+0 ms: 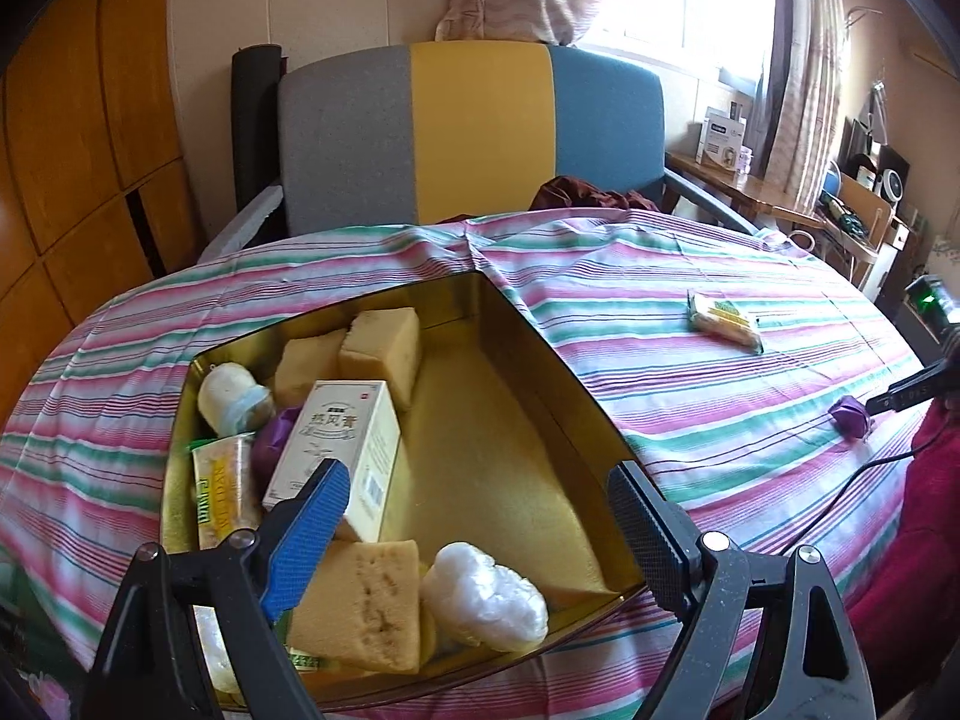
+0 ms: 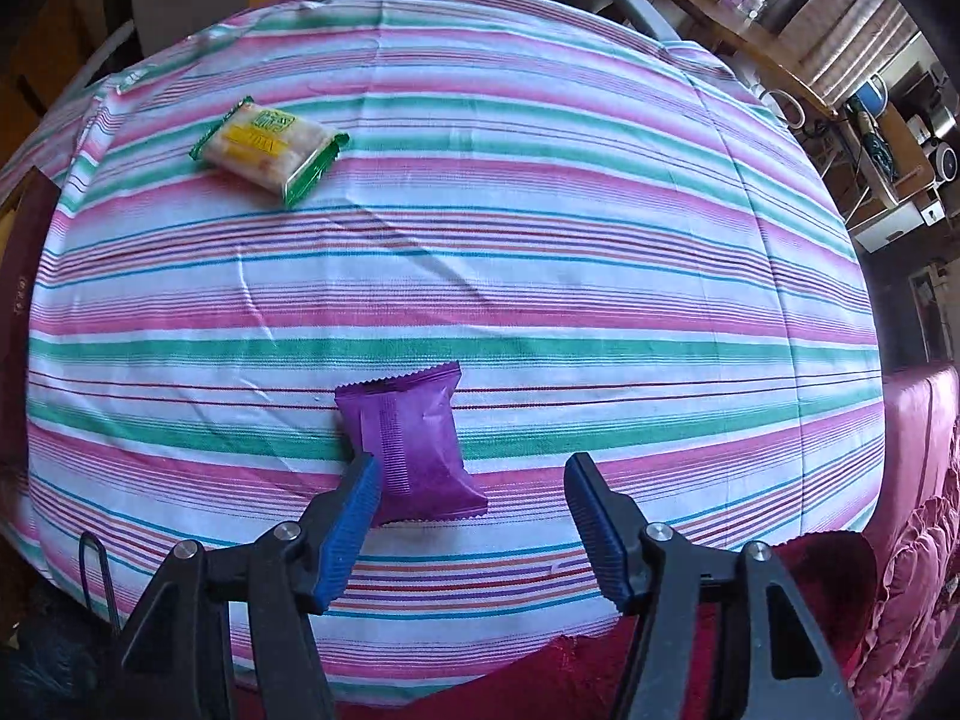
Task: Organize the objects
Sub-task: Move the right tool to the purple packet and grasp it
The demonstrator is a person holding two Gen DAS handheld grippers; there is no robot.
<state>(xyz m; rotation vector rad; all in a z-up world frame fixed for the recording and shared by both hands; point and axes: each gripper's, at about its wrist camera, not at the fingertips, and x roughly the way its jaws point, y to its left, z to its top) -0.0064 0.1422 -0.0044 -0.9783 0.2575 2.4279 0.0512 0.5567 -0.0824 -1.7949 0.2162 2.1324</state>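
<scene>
A gold tin box lies open on the striped cloth. It holds yellow sponge blocks, a white medicine carton, a green-yellow snack pack and white wrapped lumps. My left gripper hovers open and empty above the box. My right gripper is open just above the cloth. Its left finger touches a purple packet, which lies partly between the jaws. The packet also shows in the left wrist view. A green-yellow cracker pack lies far left on the cloth, seen too in the left wrist view.
A chair with grey, yellow and blue back stands behind the table. A wooden shelf with boxes is at the right, a red quilted cover at the table's right edge. A black cable crosses the cloth.
</scene>
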